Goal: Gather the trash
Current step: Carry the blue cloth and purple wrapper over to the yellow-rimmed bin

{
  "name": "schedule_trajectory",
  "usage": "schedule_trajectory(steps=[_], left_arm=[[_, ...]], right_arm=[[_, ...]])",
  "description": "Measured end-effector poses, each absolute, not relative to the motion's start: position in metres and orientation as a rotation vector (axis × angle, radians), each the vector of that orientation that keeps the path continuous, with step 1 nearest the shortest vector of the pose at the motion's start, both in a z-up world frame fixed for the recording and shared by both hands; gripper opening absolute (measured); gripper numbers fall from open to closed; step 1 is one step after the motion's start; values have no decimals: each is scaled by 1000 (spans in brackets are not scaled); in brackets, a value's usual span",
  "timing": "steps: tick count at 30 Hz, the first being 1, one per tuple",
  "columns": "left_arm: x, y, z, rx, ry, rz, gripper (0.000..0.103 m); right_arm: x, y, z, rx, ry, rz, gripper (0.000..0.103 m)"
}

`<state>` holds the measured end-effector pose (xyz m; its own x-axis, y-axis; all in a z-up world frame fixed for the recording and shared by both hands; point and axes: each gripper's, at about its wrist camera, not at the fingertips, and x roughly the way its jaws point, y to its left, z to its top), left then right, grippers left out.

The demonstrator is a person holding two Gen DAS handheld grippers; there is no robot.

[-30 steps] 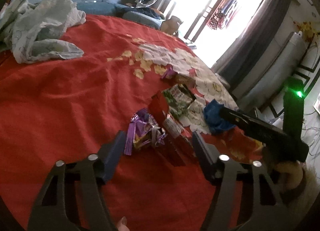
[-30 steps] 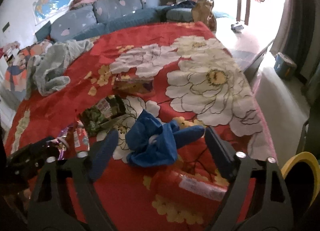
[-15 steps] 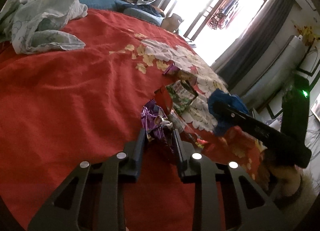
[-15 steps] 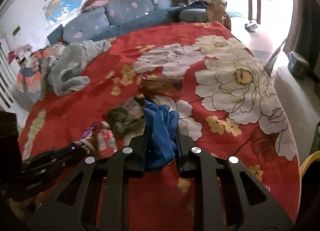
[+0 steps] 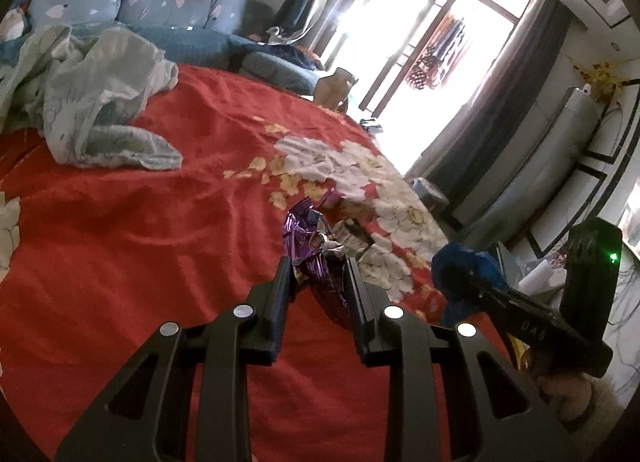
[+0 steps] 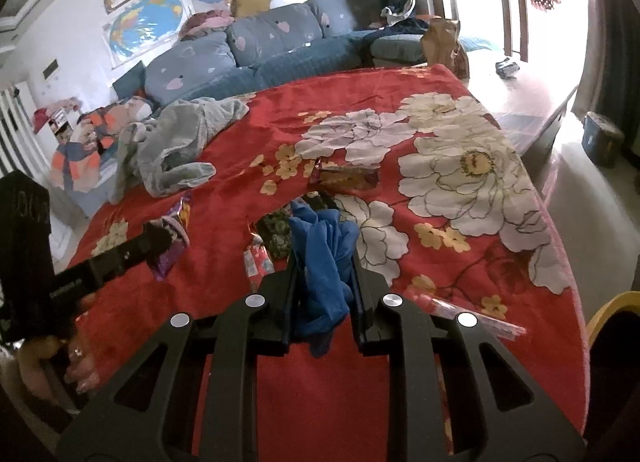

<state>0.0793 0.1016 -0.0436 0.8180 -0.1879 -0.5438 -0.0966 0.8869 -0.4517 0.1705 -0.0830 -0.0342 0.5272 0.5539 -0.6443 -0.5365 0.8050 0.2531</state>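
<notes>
Closest to you, your left gripper (image 5: 318, 274) has its jaws clamped on a crumpled purple foil wrapper (image 5: 312, 246), pinched low so the crinkled top sticks up clear of the red floral blanket (image 5: 140, 229); that grip looks meant to carry the piece off without dragging the cloth along. Your right gripper (image 6: 322, 266) has its jaws pressed together on a bunched blue glove (image 6: 324, 258), whose loose end hangs down between the fingers, so it seems free of the bed. Each wrist view fills in the other: the left one shows your right gripper from the side with the blue bundle at its tip, and the right one shows your left gripper holding the purple foil off to the side above the blanket. Only the right view shows what remains to collect just beyond: a dark green patterned packet (image 6: 280, 232), a small red wrapper (image 6: 258, 262), an orange-brown wrapper (image 6: 346, 177) farther out, and a clear-wrapped red pack (image 6: 476, 316) near the edge, though glare leaves it hard to identify. Farther back lie a grey-green garment (image 6: 180, 145) and the blue sofa (image 6: 256, 49). No bin is in view.
</notes>
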Motion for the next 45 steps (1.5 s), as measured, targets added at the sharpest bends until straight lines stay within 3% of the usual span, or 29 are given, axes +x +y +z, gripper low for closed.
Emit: schedule_trajectory(steps=[45], left_arm=[[83,-3,3,-311,567,-279,26]], right_arm=[[150,-212,5,153,688,459,17]])
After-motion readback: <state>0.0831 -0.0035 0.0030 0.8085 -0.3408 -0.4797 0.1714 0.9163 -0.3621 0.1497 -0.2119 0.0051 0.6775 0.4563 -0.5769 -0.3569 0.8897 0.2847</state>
